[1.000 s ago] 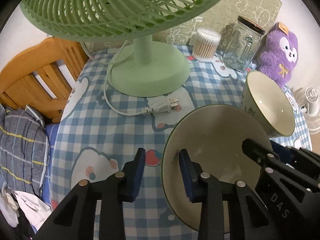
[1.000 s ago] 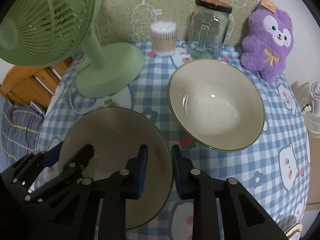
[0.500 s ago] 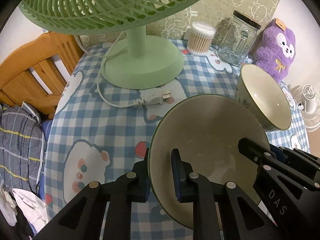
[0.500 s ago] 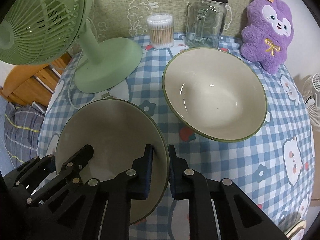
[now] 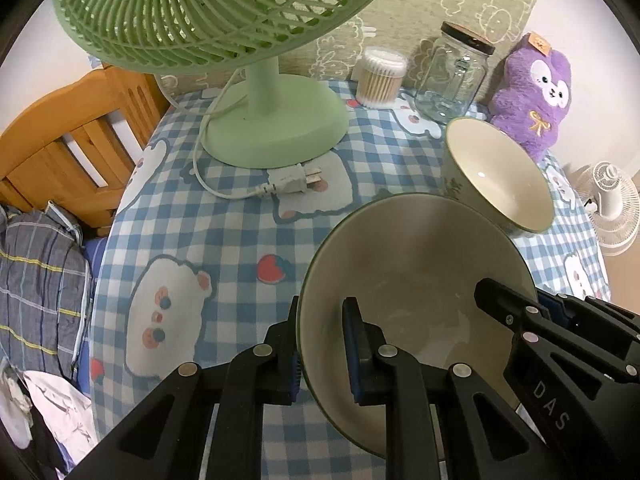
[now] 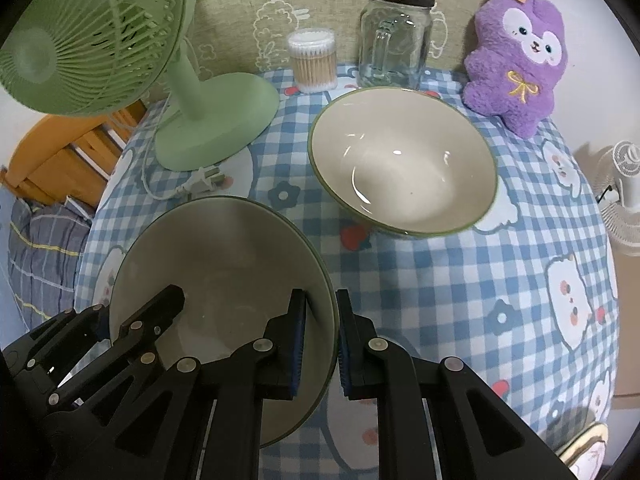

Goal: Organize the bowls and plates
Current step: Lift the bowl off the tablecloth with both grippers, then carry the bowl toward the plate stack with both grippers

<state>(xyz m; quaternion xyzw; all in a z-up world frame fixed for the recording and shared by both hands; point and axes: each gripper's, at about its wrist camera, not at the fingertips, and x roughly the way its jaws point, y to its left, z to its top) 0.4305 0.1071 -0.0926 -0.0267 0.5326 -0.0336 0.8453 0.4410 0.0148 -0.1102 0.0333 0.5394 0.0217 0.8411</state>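
Observation:
A cream bowl with a green rim [image 5: 416,256] [image 6: 224,256] is held between both grippers over the checked tablecloth. My left gripper [image 5: 320,344] is shut on its left rim, one pad inside and one outside. My right gripper [image 6: 322,340] is shut on its right rim the same way. Each gripper shows in the other's view, the right one [image 5: 560,344] and the left one [image 6: 100,344]. A second, matching bowl [image 6: 404,160] [image 5: 500,176] stands on the table behind, apart from the held bowl.
A green desk fan [image 5: 276,128] [image 6: 212,120] with loose plug and cord [image 5: 288,184] stands back left. A cotton swab tub [image 6: 312,60], glass jar [image 6: 396,36] and purple plush toy [image 6: 516,56] line the back. A wooden chair [image 5: 68,148] stands left of the table.
Both grippers closed onto the near bowl's rim, the left from open beside it. The bowl now sits slightly higher and tilted in their hold.

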